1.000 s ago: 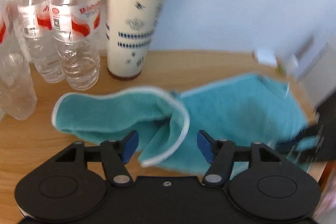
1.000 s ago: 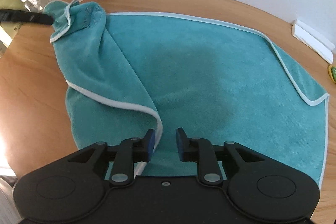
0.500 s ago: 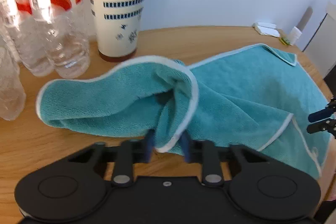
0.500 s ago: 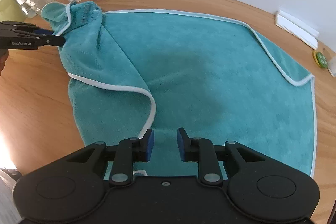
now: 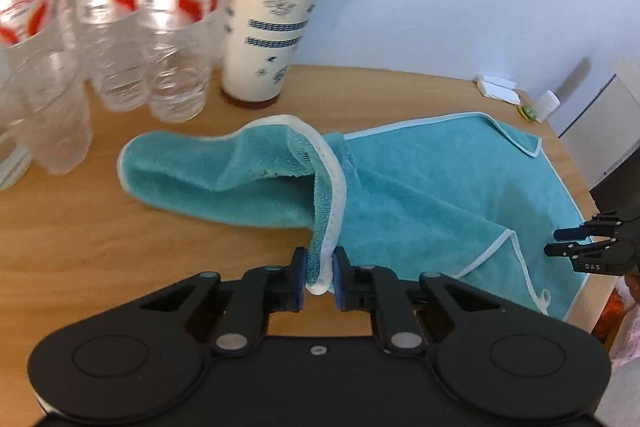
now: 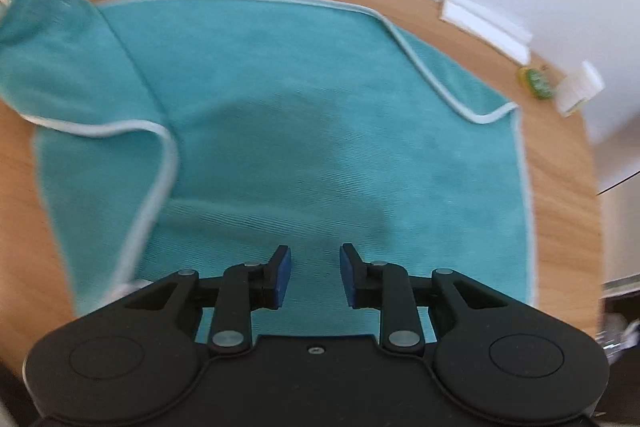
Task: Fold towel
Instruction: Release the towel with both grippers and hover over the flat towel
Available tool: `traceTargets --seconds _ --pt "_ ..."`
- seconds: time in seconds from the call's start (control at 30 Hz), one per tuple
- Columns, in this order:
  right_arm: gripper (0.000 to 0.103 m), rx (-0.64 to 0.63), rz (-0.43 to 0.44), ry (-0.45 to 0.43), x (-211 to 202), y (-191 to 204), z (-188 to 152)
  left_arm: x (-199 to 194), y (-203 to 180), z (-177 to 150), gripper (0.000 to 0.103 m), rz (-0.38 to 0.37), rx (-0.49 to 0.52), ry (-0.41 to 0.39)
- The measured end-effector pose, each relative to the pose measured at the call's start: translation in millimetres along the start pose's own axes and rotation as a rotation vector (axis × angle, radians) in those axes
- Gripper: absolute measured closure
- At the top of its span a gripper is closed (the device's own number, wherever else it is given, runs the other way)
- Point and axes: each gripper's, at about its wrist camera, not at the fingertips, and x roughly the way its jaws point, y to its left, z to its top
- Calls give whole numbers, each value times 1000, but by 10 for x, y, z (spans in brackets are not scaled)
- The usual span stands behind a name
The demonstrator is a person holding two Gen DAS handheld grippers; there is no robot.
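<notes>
Towel: teal terry-cloth towel with white piping [image 5: 432, 195], spread on round wooden table [image 5: 80, 227], left side bunched and lifted.
Left gripper [image 5: 320, 277]: clamped on white hem.
Right gripper [image 6: 315, 277]: parted, empty, above cloth.
Advice: carry hem across evenly, low; avoid clear plastic water bottles [image 5: 152, 39] and red-lidded patterned tumbler [image 5: 272, 27].

A home: wooden table [image 5: 80, 227], water bottles [image 5: 168, 39], travel cup [image 5: 272, 19].
</notes>
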Motion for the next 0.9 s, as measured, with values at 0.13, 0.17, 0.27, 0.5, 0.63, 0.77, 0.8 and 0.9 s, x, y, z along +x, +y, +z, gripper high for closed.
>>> traceTargets --seconds 0.13,0.17,0.27,0.5,0.63,0.77,0.8,0.9 --pt "55 3 26 -24 14 -86 -51 -218 38 -47 92 51 -42 36" --pt "55 -17 26 -32 16 -80 -67 -306 42 -44 92 64 -62 43" --pt "55 -61 16 -44 15 -48 -87 -567 82 -56 92 94 -142 71" --pt "55 -119 -3 -30 7 -39 -69 -972 433 -496 92 235 -291 178" --pt "55 -153 -14 -17 3 -19 -64 -1026 723 -734 92 314 -377 219" --pt "55 -171 -3 6 11 -31 -31 -952 918 -890 96 414 -369 266" --pt "55 -184 -7 9 12 -17 -27 -932 949 -916 96 425 -369 271" --pt "55 -229 -24 20 14 41 -7 -907 1001 -960 95 409 -381 255"
